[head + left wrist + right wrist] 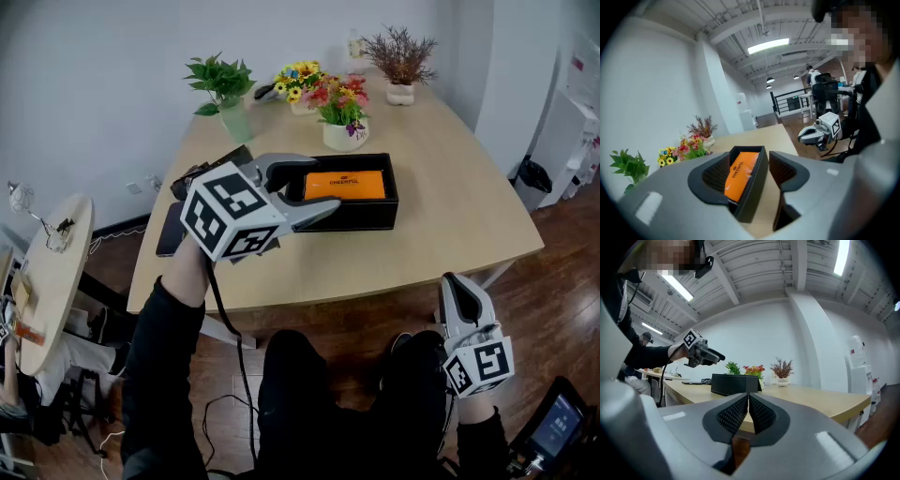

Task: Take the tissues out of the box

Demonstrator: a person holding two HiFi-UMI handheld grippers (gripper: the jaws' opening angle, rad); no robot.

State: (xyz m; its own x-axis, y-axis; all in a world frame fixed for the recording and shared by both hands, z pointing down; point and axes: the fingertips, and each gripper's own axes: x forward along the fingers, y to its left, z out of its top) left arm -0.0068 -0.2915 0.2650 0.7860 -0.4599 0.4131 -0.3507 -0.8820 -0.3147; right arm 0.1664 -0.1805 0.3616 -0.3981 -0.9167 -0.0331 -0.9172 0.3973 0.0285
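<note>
An open black box (367, 218) lies on the light wooden table (450, 211) with an orange tissue pack (345, 185) inside it. My left gripper (323, 186) hovers over the box's left end, open, with nothing gripped. In the left gripper view the orange pack (740, 174) and the box's near wall (757, 192) show between the spread jaws of the left gripper (750, 171). My right gripper (466, 292) hangs low at the right, below the table's front edge, shut and empty. In the right gripper view, its pads (740, 412) meet, and the box (733, 384) sits far off.
A white pot of flowers (344, 131) stands just behind the box. A green plant (225, 89), yellow flowers (298, 86) and a dried plant (401, 66) stand farther back. Dark flat items (173, 230) lie at the table's left. A small round table (52, 272) stands at far left.
</note>
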